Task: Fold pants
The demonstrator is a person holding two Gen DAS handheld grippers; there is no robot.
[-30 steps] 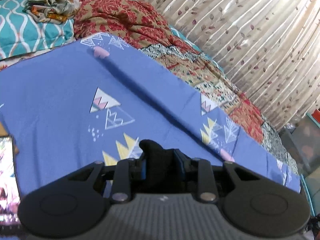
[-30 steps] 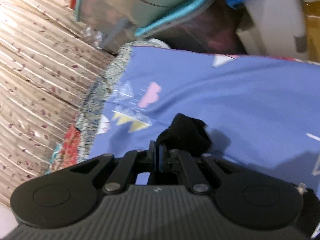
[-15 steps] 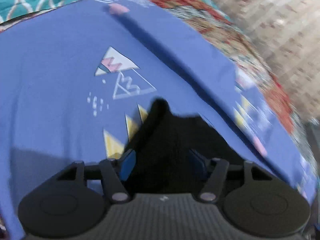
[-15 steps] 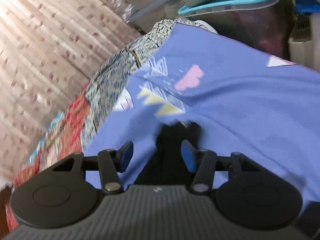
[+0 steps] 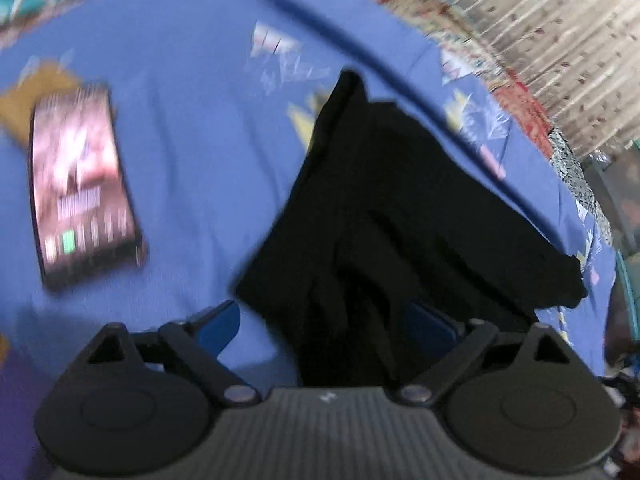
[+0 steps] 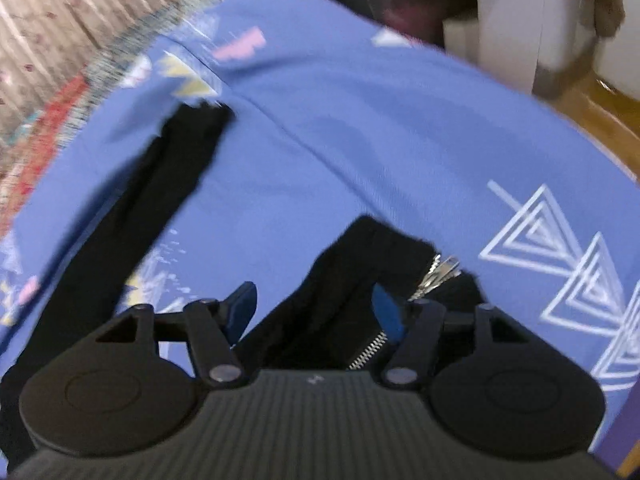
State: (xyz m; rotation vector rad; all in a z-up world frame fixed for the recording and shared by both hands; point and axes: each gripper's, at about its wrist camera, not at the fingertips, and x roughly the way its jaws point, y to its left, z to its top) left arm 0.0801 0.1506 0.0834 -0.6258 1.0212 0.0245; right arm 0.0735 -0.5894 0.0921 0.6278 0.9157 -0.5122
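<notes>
Left wrist view: I see the black pants (image 5: 384, 216) lying on the blue patterned bedsheet (image 5: 192, 128), filling the centre and right of the frame. The fabric reaches down between the fingers of the left gripper (image 5: 328, 326), whose jaws stand wide apart; the blue pads (image 5: 218, 326) do not press on the cloth. A phone (image 5: 82, 184) with a lit screen lies on the sheet at the left of the frame, well apart from the pants. A pleated curtain (image 5: 560, 40) fills the upper right. The picture is motion-blurred.

Right wrist view: I see one black leg (image 6: 152, 200) running from the lower left up toward the upper left, and the waist section with a silver zipper (image 6: 432, 276) at lower centre. The right gripper (image 6: 316, 312) also stands wide, its fingers on either side of the waist fabric without clamping it. White storage bins (image 6: 528, 24) stand beyond the bed at the upper right.
</notes>
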